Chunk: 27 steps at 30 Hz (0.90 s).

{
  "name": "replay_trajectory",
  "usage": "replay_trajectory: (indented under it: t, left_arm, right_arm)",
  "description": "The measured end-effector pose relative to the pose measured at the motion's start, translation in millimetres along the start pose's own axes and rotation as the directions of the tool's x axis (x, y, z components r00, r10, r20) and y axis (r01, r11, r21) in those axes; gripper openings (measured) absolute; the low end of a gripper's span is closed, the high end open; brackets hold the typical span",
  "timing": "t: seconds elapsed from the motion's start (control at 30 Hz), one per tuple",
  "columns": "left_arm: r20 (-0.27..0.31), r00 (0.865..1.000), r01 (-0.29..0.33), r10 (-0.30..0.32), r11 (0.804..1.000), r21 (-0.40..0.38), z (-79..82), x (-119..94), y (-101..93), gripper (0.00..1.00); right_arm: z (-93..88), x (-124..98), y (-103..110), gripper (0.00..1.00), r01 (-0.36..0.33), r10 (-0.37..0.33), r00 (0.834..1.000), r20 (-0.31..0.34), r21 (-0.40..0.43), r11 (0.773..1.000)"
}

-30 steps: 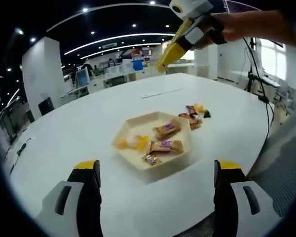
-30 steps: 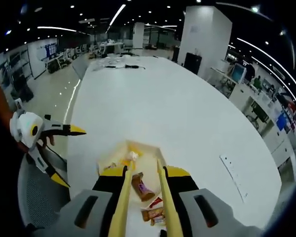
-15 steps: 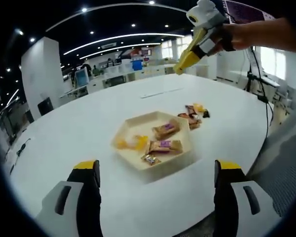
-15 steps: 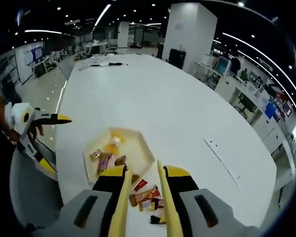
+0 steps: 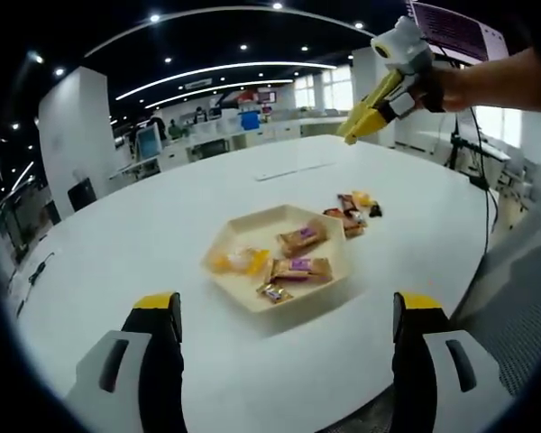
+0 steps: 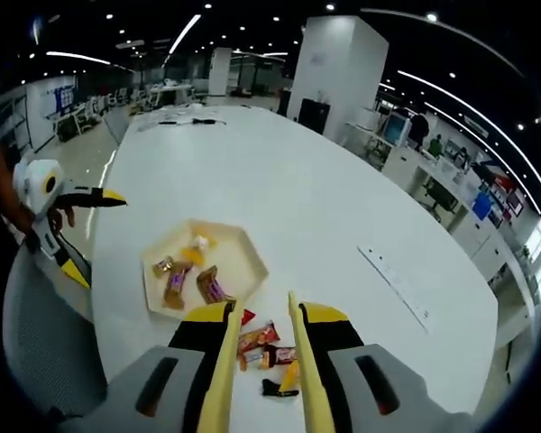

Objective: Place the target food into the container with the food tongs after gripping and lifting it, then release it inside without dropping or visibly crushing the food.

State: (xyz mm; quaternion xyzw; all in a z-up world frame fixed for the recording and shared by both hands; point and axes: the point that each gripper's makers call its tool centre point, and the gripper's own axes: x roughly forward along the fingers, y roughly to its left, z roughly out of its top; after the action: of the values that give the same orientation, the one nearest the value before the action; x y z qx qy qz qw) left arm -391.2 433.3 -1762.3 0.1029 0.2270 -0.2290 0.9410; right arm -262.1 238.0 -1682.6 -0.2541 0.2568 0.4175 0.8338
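Hovering above the white tabletop (image 5: 162, 225), the left hand-held gripper (image 5: 287, 311) shows its two yellow-tipped jaws at the bottom of the left gripper view, spread wide with nothing between them. Centre frame in that view sits a cream hexagonal container (image 5: 279, 257) holding several wrapped snacks (image 5: 302, 267). A small pile of loose wrapped food pieces (image 5: 352, 212) lies on the tabletop just right of the container, outside it.

The right hand-held gripper (image 6: 263, 361) carries yellow food tongs (image 6: 261, 370), whose two arms run up from the bottom of the right gripper view, close together, with a narrow gap and nothing held. The loose pieces appear between and just beyond the tong tips, lower centre. The container lies left of centre there. In the left gripper view, the right hand-held gripper appears upper right, well above the tabletop.
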Motion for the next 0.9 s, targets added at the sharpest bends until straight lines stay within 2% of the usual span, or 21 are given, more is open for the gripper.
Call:
replay_trajectory:
  t: [0.2, 0.43, 0.9]
  left_arm:
    - [-0.003, 1.000, 0.006, -0.006, 1.000, -0.002, -0.4, -0.1, -1.1, 0.94]
    - [-0.010, 1.000, 0.015, -0.015, 1.000, -0.002, -2.0, 0.3, -2.4, 0.94]
    - [-0.014, 1.000, 0.022, -0.022, 1.000, -0.004, -2.4, 0.5, -3.7, 0.94]
  right_arm:
    - [-15.0, -1.9, -6.6, 0.29, 0.023, -0.023, 1.000, -0.020, -0.011, 1.000]
    - [-31.9, 2.5, -6.0, 0.29, 0.014, -0.014, 0.999, -0.038, 0.004, 1.000]
    - [-56.4, 20.5, -0.8, 0.29, -0.004, 0.005, 0.999, -0.035, 0.016, 1.000]
